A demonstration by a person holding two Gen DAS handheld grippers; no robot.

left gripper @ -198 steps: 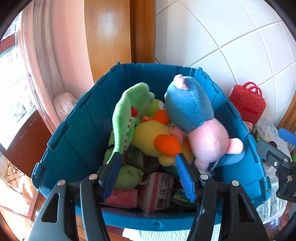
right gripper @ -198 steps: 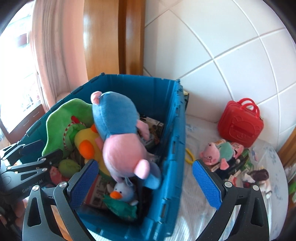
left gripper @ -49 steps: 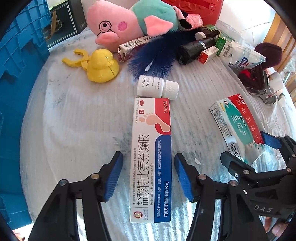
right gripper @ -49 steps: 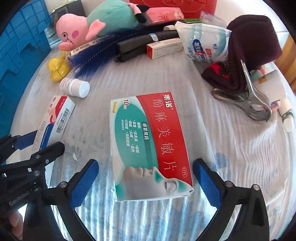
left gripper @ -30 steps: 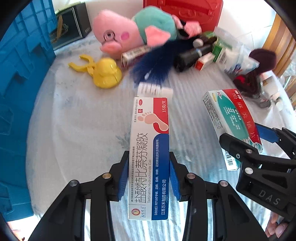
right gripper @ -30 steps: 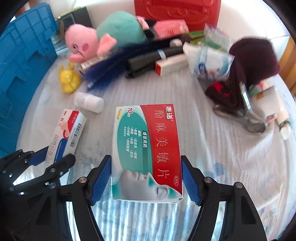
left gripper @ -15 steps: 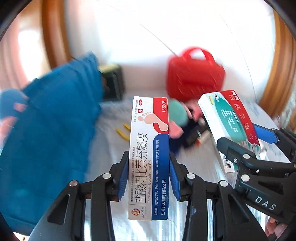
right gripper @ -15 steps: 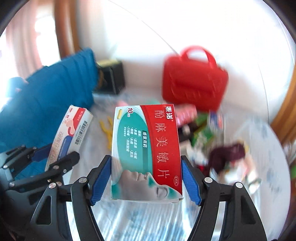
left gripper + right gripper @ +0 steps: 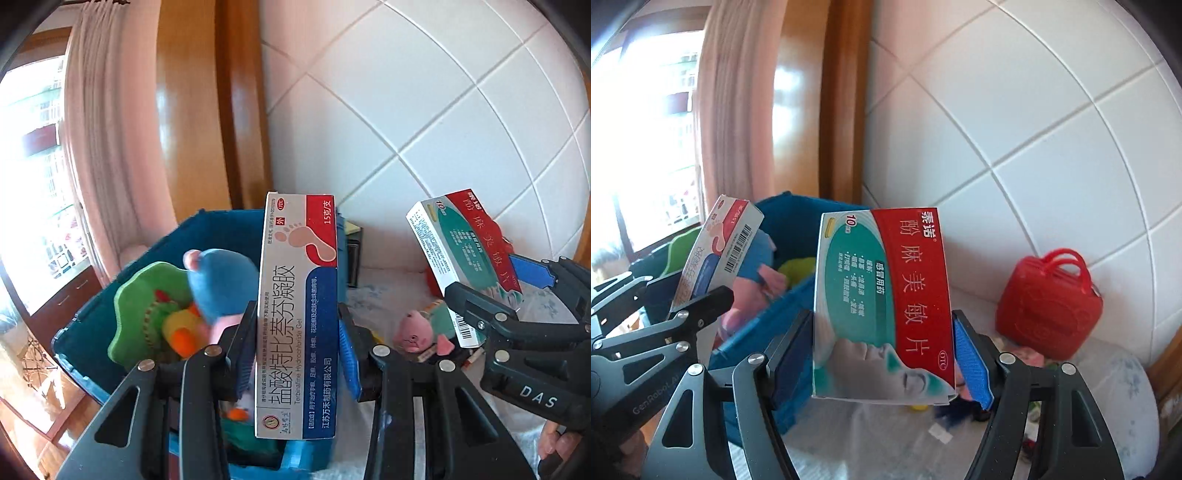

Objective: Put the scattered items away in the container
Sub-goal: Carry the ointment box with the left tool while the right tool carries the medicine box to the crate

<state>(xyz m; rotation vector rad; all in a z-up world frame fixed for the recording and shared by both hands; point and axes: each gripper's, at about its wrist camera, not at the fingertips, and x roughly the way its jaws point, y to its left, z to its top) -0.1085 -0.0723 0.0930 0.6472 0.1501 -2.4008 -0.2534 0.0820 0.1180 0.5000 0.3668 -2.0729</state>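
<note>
Left tool (image 9: 297, 350), nearest the lens, clamped on the long sides of a narrow foot-gel carton (image 9: 297, 314) that stands up between its pads; right tool (image 9: 882, 354), jaws set wider, clamped on a broad red-and-green tablet box (image 9: 882, 306) held the same way; each tool also appears at the edge of the other's view, the right one with its box to the right of the left tool, the left one with its carton to the left of the right tool; both cartons are clear of the bench (image 9: 886, 435), carried in the air; beyond and to the left of the left tool, the blue container (image 9: 85, 332), already well filled with soft toys: a green plush (image 9: 144, 314), a blue-and-pink plush (image 9: 221, 280), a yellow-and-orange one partly hidden between them; beyond and to the right of the left tool, on the bench, a small pink pig plush (image 9: 417, 332) among blurred small items; farthest, against the tiled wall, a red toy case (image 9: 1049, 314); judged progress: the larger toys are in, two cartons are about to be dropped in, the pig, the case and the remaining bench clutter are left to do
</note>
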